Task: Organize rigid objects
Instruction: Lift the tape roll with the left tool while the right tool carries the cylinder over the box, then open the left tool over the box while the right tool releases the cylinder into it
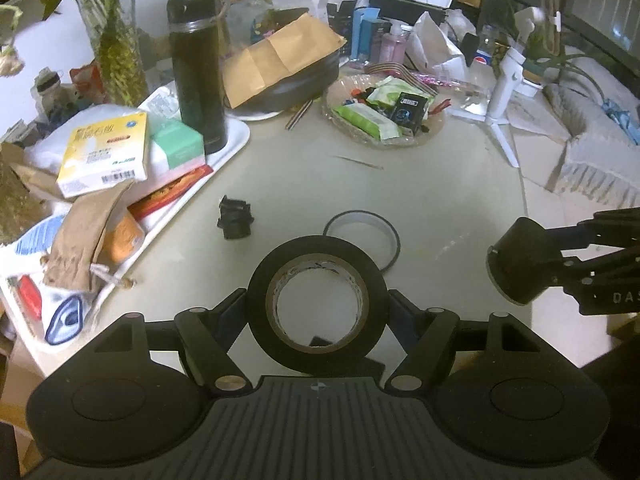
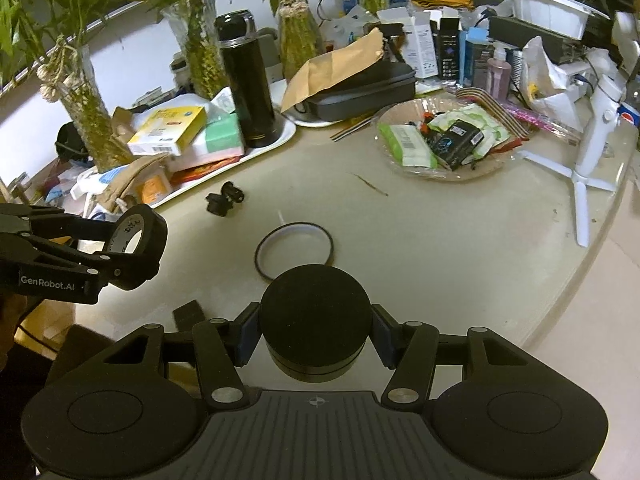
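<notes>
My left gripper (image 1: 318, 312) is shut on a black roll of tape (image 1: 318, 248), lifted above the beige table (image 1: 440, 184); the roll also shows at the left of the right wrist view, tape roll (image 2: 140, 236). My right gripper (image 2: 314, 338) is shut on a black round puck-shaped container (image 2: 314, 304), seen from the side as the black container (image 1: 516, 264) at the right of the left wrist view. On the table lie a thin black ring (image 2: 294, 250) and a small black plastic part (image 2: 224, 200).
A white tray (image 1: 236, 136) at the left holds boxes, a black flask (image 1: 196, 68) and paper bags. A clear dish of packets (image 1: 384, 112) sits beyond. A white tripod stand (image 1: 504, 92) stands at the right near the table's curved edge. Vases with plants line the back.
</notes>
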